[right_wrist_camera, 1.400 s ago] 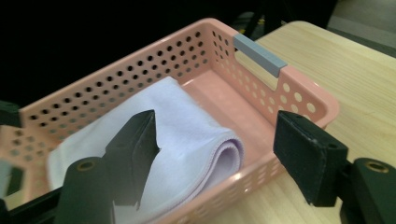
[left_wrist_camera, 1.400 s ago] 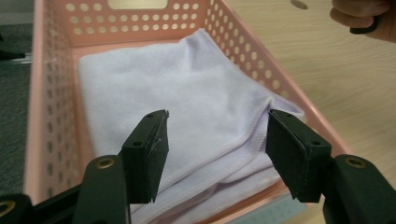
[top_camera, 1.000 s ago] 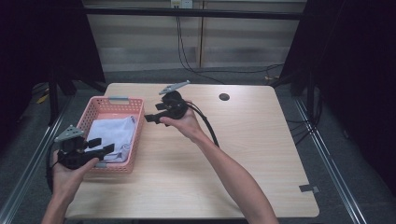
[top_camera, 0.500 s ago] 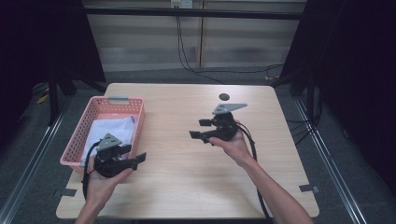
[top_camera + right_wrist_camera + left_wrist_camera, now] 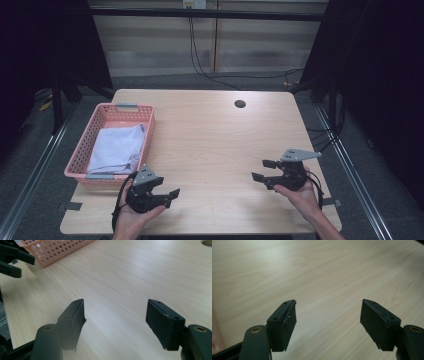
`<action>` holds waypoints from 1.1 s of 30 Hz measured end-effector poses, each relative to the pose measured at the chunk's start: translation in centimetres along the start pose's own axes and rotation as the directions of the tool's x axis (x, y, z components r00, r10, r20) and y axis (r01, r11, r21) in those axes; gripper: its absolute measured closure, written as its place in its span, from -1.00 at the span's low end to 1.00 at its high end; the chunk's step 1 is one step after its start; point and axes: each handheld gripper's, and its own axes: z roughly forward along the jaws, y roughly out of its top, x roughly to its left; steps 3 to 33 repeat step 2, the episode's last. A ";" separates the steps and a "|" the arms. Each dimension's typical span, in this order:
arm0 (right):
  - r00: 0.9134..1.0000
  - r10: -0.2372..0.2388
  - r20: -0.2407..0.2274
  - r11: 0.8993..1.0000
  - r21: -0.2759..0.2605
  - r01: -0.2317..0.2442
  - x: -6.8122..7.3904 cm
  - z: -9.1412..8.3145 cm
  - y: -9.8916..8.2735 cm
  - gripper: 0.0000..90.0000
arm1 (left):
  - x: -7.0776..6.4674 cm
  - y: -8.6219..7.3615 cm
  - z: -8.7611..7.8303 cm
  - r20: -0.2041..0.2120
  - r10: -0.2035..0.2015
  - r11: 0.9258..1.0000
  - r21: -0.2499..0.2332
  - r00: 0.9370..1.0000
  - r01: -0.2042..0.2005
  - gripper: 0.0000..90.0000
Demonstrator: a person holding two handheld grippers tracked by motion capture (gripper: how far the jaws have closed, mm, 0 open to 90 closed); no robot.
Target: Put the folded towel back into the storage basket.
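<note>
Pale wood runs under everything I see: the desk carries a pink basket at its far left edge, and inside it lies a folded white cloth. From the high view I take in the whole layout at once, with my left gripper near the front edge just in front of the basket's near corner, and my right gripper well apart from it toward the front right. A small dark round hole sits in the desk near the far edge. The cloth shows from above; from my right gripper view I get the basket's perforated pink wall at the top left, with the black fingers of my other gripper just beside it, and a sliver of the hole in the top right corner. My left gripper view looks out across bare wood grain.

Both pairs of fingers stand wide apart and hold nothing. On my left, the fingers have just been opening, and between them is only desk surface. On my right, the fingers are spread just as wide, touching nothing, hovering over bare wood.
</note>
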 end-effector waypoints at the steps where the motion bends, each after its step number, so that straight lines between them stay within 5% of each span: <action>1: 1.000 0.010 0.003 1.000 0.002 -0.010 -0.3 -0.3 -0.7 -0.32 | 0.1 -0.2 0.2 -0.006 0.010 1.000 0.010 1.000 -0.010 -0.35; 33: 1.000 0.017 0.024 1.000 0.009 -0.018 -0.6 -0.4 -1.2 -0.33 | 0.4 -0.5 0.3 -0.009 0.000 1.000 0.018 1.000 0.000 -0.35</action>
